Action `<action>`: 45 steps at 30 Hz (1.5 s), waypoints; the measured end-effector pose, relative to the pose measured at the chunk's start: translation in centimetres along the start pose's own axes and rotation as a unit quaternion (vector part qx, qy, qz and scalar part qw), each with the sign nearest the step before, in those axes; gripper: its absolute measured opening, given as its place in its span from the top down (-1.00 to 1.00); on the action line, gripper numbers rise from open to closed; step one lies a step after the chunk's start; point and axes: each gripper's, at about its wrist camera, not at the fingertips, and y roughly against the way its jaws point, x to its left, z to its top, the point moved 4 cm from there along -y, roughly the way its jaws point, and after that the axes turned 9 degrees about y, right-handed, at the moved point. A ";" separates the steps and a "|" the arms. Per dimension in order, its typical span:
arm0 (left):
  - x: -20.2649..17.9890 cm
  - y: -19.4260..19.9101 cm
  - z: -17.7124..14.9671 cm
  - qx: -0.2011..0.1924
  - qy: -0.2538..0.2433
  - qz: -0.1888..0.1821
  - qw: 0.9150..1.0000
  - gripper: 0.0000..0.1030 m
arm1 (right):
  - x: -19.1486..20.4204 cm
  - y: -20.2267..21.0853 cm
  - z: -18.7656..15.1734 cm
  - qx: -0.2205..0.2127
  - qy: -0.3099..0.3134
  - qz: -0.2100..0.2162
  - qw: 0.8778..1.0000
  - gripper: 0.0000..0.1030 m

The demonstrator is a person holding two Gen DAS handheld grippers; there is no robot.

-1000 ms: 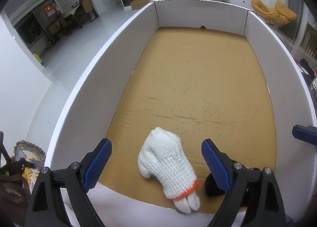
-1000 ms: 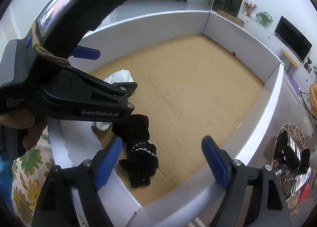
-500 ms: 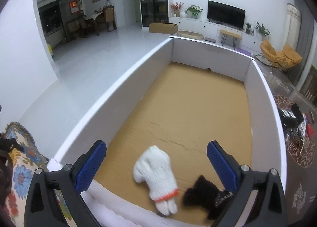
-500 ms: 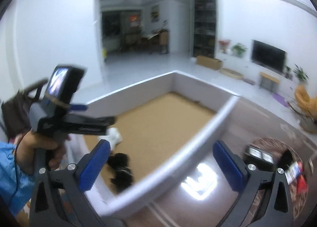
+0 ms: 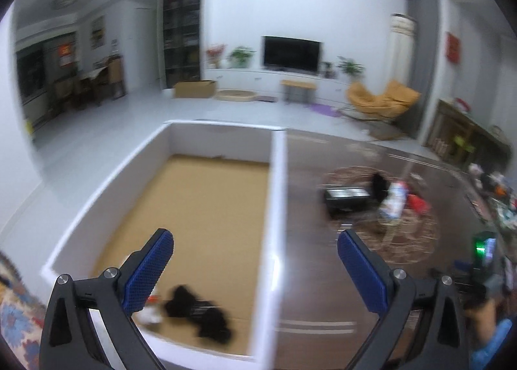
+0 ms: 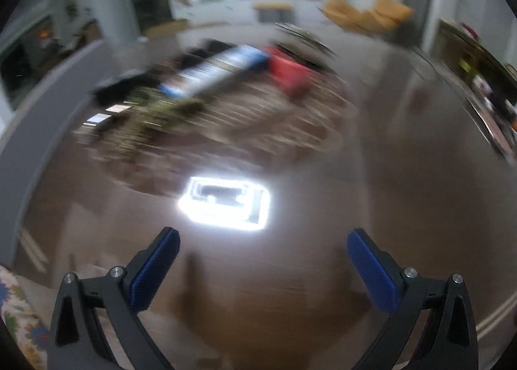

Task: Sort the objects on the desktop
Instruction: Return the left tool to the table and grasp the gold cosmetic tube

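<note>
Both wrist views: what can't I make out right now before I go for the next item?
- White glove: left wrist view, mostly hidden behind the left tool finger; only a scrap shows.
- Black glove: left wrist view, blurred, shape unclear.
- Items on the patterned mat: right wrist view, smeared by motion, unidentifiable.
- Table: right wrist view, a light's glare washes out a patch.

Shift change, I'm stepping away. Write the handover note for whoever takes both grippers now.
Left gripper: open, empty, above the box's near end.
Right gripper: open, empty, over the dark table.
In the white-walled box: black glove and white glove, near corner.
Done: both gloves boxed.
Left: the blurred pile on the round mat, including a red item.
</note>
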 end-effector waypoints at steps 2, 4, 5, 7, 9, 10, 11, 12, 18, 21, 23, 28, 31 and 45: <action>-3.0 0.3 0.0 0.007 -0.014 -0.027 1.000 -1.00 | -1.7 -0.2 -0.4 0.002 0.000 -0.015 1.000 -1.00; -5.9 0.7 -0.2 0.011 -0.032 -0.049 0.998 -1.00 | -2.8 -0.3 -0.3 -0.001 -0.002 -0.014 1.000 -1.00; -7.6 0.8 -0.7 0.013 -0.044 -0.060 0.997 -1.00 | -2.7 -0.1 -0.2 -0.003 0.000 -0.014 1.000 -1.00; -10.5 0.8 -1.5 0.018 -0.063 -0.076 0.995 -1.00 | -2.7 0.0 -0.1 -0.010 0.002 -0.015 1.000 -1.00; -13.1 0.6 -2.3 0.025 -0.080 -0.092 0.992 -1.00 | -3.0 -0.2 0.0 -0.011 0.002 -0.015 1.000 -1.00; -14.6 0.3 -3.0 0.031 -0.091 -0.100 0.990 -1.00 | -2.8 0.0 0.0 -0.011 0.003 -0.015 1.000 -1.00; -15.6 -0.2 -3.4 0.037 -0.098 -0.104 0.989 -1.00 | -2.9 -0.1 -0.1 -0.011 0.002 -0.015 1.000 -1.00; -16.6 -0.8 -4.0 0.045 -0.108 -0.106 0.988 -1.00 | -2.9 -0.1 -0.1 -0.011 0.003 -0.015 1.000 -1.00; -18.2 -6.8 -7.9 0.098 -0.152 -0.068 0.981 -1.00 | -2.6 -0.6 -0.1 -0.011 0.002 -0.017 1.000 -1.00; -16.6 -11.3 -10.0 0.153 -0.135 -0.054 0.977 -1.00 | -2.4 -0.9 0.0 -0.010 0.000 -0.020 1.000 -1.00; -16.1 -13.3 -10.7 0.168 -0.135 -0.046 0.976 -1.00 | -2.4 -0.8 0.0 -0.010 -0.001 -0.021 1.000 -1.00; -16.1 -18.4 -10.4 0.153 -0.163 0.003 0.975 -1.00 | -2.4 -0.8 0.0 -0.010 -0.001 -0.021 1.000 -1.00; -15.2 -21.6 -9.4 0.159 -0.165 0.035 0.973 -1.00 | -2.4 -0.8 0.0 -0.010 -0.001 -0.021 1.000 -1.00; -17.6 -29.4 -6.2 0.220 -0.132 -0.044 0.965 -1.00 | -2.4 -0.8 0.1 -0.011 -0.001 -0.021 1.000 -1.00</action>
